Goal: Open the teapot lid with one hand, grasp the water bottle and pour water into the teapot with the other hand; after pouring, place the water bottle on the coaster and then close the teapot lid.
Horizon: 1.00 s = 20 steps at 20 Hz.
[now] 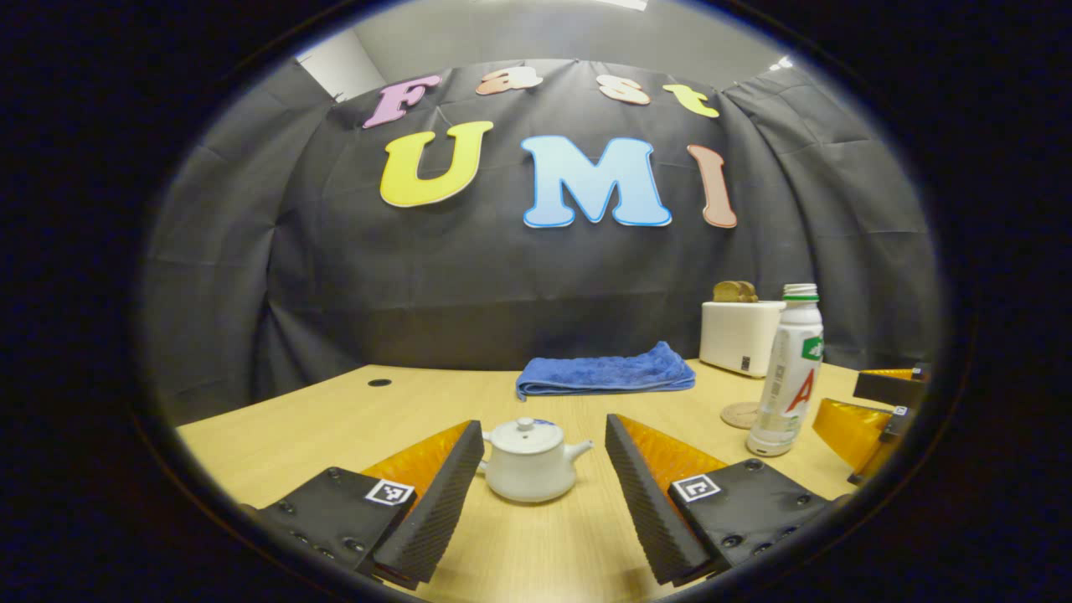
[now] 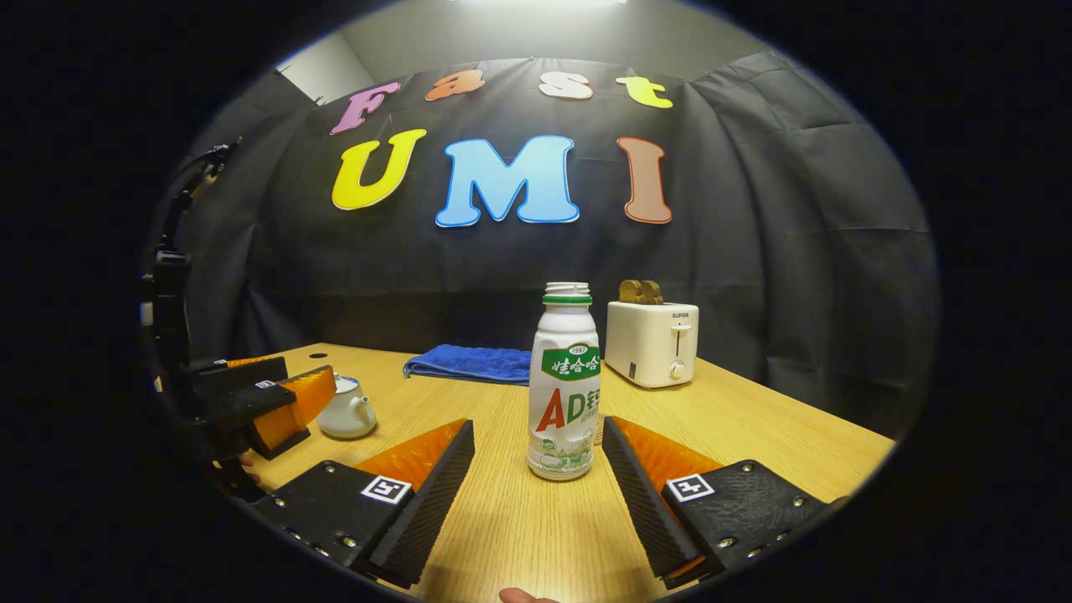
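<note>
A small white teapot [image 1: 531, 463] with its lid [image 1: 525, 434] on sits on the wooden table just ahead of my left gripper [image 1: 544, 448], which is open with the pot between its fingers, apart from both. A white water bottle [image 1: 786, 373] with a green cap ring stands upright to the right, beside a round coaster [image 1: 740, 414]. In the right gripper view the bottle [image 2: 564, 383] stands ahead of my open right gripper [image 2: 538, 448], between its fingertips without touching. The teapot [image 2: 347, 413] and the left gripper [image 2: 268, 402] appear at far left there.
A folded blue towel [image 1: 605, 372] lies at the back of the table [image 1: 285, 435]. A white toaster [image 2: 652, 342] with bread in it stands back right. A black cloth wall closes the rear. A fingertip [image 2: 523, 595] shows at the bottom edge.
</note>
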Tool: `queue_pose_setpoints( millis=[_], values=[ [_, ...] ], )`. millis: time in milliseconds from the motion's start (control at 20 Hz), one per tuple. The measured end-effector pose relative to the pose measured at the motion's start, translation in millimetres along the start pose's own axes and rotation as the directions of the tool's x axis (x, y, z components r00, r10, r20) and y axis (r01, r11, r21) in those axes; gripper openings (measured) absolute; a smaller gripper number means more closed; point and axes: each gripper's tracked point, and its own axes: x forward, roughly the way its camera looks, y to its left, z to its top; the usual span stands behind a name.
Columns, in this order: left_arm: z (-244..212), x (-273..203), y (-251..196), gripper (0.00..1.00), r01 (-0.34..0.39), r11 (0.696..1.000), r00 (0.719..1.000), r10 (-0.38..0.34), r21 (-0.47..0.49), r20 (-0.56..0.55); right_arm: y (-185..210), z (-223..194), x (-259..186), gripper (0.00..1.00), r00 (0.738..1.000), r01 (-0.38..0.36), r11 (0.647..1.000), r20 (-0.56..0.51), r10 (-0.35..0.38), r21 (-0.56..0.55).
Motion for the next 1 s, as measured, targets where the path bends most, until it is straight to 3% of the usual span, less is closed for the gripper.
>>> queue_pose_setpoints(
  millis=[500, 700, 900, 1000],
  values=[
    [9, 54, 13, 1.0, 0.002, 0.998, 1.0, -0.001, 0.056, -0.013, -7, -3, 3, 0.95, 1.0, 0.008, 1.0, -0.023, -0.008, 0.004],
    [-5, 71, 17, 1.0, 0.018, 1.0, 0.998, -0.018, -0.002, -0.066, -11, -3, 5, 0.95, 1.0, 0.012, 1.0, -0.025, -0.012, 0.008],
    [-10, 81, 21, 0.89, 0.017, 0.999, 0.995, -0.021, -0.038, -0.099, -14, -5, 7, 0.95, 0.999, 0.016, 1.0, -0.029, -0.015, 0.019],
    [-12, 83, 22, 0.75, 0.013, 1.0, 0.994, -0.014, -0.003, -0.111, -15, -5, 9, 0.95, 0.999, 0.015, 0.999, -0.031, -0.014, 0.033]
  ],
)
